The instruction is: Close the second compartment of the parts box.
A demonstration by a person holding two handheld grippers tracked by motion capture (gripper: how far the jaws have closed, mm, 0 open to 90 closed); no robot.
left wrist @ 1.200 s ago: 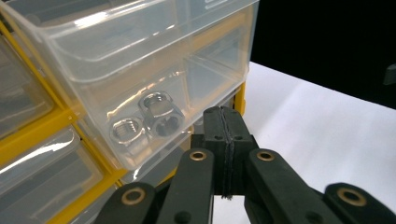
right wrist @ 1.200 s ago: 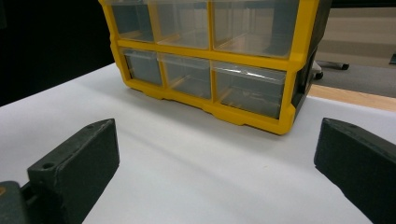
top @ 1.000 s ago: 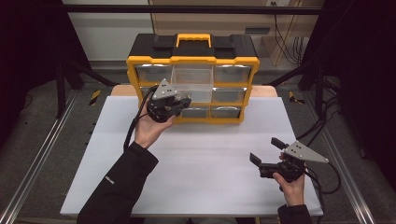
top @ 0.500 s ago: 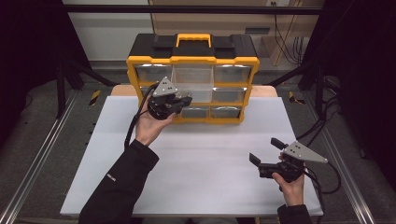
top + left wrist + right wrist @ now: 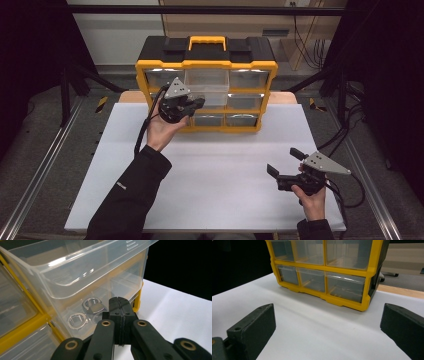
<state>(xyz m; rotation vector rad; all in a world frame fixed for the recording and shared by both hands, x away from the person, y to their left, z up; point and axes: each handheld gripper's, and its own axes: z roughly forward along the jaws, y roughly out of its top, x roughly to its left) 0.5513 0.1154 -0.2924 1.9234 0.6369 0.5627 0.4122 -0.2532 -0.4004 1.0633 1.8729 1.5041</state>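
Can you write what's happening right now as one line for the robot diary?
left gripper: shut, at clear drawer front | drawer: pulled out, two nuts inside | right gripper: open, over white table, idle

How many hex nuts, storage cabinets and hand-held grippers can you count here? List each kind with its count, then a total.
Hex nuts in the pulled-out clear drawer: 2
Storage cabinets: 1
Hand-held grippers, left hand-held gripper and right hand-held gripper: 2
Total: 5

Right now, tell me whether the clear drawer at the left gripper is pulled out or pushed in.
Pulled out: the clear drawer juts forward of the yellow frame, by the shut left gripper. Two nuts lie inside.
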